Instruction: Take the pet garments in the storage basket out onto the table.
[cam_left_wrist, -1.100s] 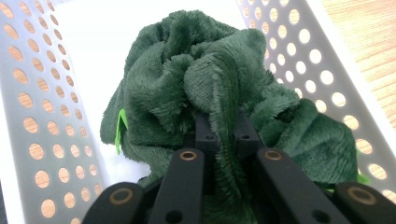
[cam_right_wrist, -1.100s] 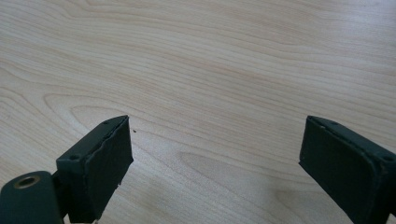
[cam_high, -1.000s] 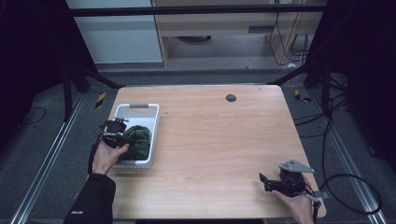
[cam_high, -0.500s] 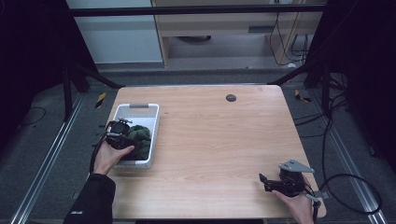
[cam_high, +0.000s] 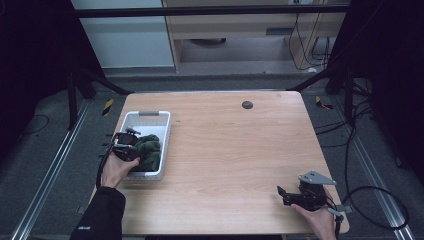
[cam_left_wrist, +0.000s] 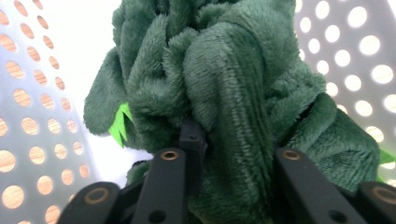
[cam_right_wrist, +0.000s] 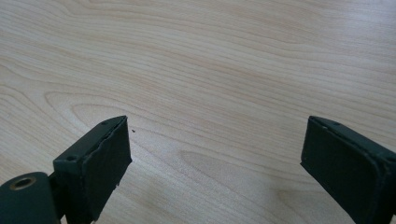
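Observation:
A dark green plush toy (cam_high: 149, 148) with light green spikes lies in a white perforated basket (cam_high: 148, 114) at the table's left side. My left gripper (cam_high: 134, 148) reaches into the basket from its left rim. It is shut on a thick fold of the plush toy (cam_left_wrist: 224, 70), which bulges between the jaws of my left gripper (cam_left_wrist: 238, 149). My right gripper (cam_high: 281, 196) rests low at the table's front right corner. In the right gripper view, my right gripper (cam_right_wrist: 224, 158) stands open over bare wood (cam_right_wrist: 210, 56) with nothing between its pads.
A small dark round disc (cam_high: 247, 104) sits near the far edge of the wooden table (cam_high: 235, 150). The basket wall (cam_left_wrist: 28, 116) closes in on both sides of the plush. Cables trail on the floor at the right.
My left gripper has pushed a little farther right into the basket and the plush has bunched up against it. The right gripper has not moved.

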